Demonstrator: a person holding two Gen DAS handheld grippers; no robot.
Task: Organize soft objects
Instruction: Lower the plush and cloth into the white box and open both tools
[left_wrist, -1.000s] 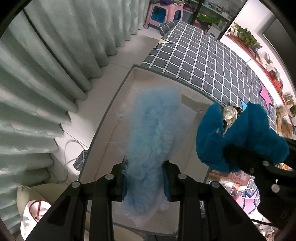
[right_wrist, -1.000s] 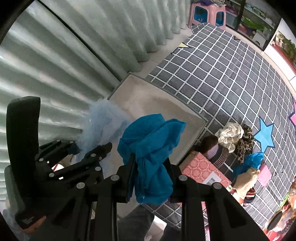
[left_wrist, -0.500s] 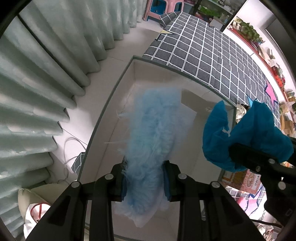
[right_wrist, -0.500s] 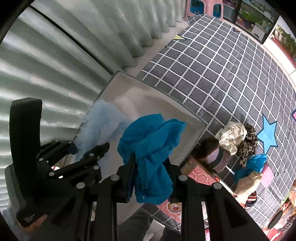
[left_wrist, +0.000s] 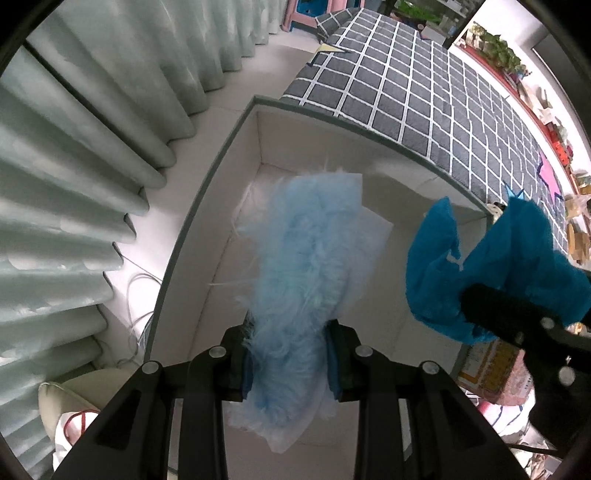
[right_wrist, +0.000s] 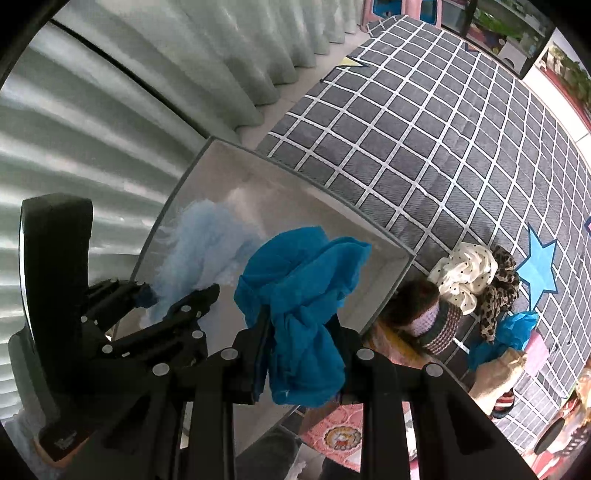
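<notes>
Both tools had sunk toward the box (left_wrist: 258, 122): left tool (left_wrist: 290, 363) clamping fluffy piece (left_wrist: 310, 251), right tool (right_wrist: 301, 363) teal cloth (right_wrist: 303, 295); release inside came next.

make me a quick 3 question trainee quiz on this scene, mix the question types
1. True or false: both grippers are holding something.
2. What hangs over the open box? A) leopard-print cloth B) pale blue fluffy piece C) striped knit
3. Fill in: the right gripper is shut on a ____ cloth.

Key
1. True: the left gripper grips the fluffy piece, and the right one grips the teal cloth.
2. B
3. teal
</notes>
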